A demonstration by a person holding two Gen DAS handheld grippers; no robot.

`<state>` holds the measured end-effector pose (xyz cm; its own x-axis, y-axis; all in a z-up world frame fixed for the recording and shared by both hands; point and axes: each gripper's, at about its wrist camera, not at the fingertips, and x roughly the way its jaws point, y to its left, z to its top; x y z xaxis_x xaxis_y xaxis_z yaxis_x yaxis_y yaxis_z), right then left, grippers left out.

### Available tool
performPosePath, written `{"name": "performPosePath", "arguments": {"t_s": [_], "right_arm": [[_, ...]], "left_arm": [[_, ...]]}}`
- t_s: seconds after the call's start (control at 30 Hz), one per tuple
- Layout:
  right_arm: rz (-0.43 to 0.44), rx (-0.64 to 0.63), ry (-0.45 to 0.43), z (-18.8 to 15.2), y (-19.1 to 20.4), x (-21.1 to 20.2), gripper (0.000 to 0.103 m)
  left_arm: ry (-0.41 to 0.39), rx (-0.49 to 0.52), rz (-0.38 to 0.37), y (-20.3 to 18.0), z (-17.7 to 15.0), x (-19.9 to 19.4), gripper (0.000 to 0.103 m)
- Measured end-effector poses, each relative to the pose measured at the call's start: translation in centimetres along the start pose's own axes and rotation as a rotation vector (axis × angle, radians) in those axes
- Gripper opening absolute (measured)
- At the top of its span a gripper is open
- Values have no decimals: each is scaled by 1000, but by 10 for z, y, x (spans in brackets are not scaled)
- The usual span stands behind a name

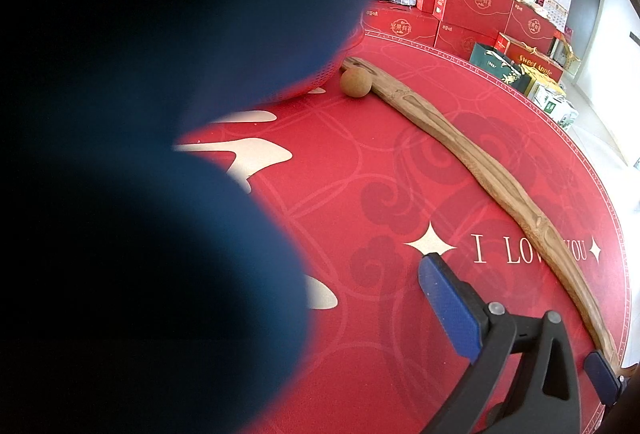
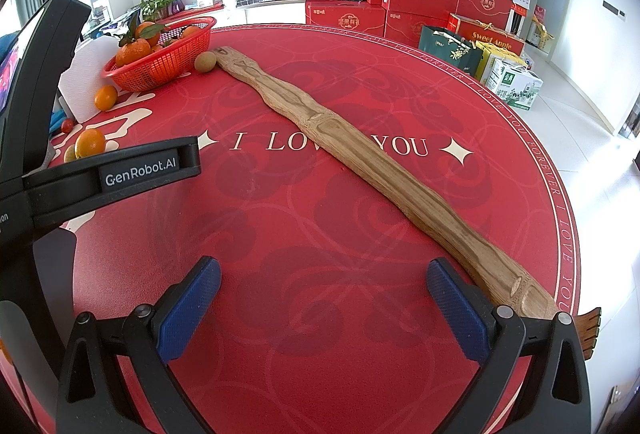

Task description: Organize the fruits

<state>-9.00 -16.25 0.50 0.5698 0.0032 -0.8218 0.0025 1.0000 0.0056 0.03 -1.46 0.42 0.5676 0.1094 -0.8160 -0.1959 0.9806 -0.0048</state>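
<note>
Half your left view blocked by dark blue blur; left gripper state unreadable. Right gripper wide open, empty. Oranges in red basket, brown fruit just beside basket.

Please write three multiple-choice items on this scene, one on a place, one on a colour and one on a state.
1. Where does the brown round fruit lie?
A. inside the basket
B. on the mat between the basket and the wooden board's end
C. between the right gripper's fingers

2. What colour is the basket?
A. red
B. green
C. white

3. How does the right gripper stand?
A. shut on an orange
B. shut on the board
C. open, holding nothing

Answers:
1 B: it sits on the red mat beside the tip of the wooden board.
2 A: its mesh wall is red.
3 C: its blue pads stand wide apart over bare mat.
</note>
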Motion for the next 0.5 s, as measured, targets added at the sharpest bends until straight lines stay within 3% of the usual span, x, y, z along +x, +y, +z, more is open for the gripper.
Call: {"name": "performPosePath", "arguments": {"t_s": [0.5], "right_arm": [[0,0,0,0,0,0,103]], "left_arm": [[0,-1,-1,1,-1,-1,103]]}}
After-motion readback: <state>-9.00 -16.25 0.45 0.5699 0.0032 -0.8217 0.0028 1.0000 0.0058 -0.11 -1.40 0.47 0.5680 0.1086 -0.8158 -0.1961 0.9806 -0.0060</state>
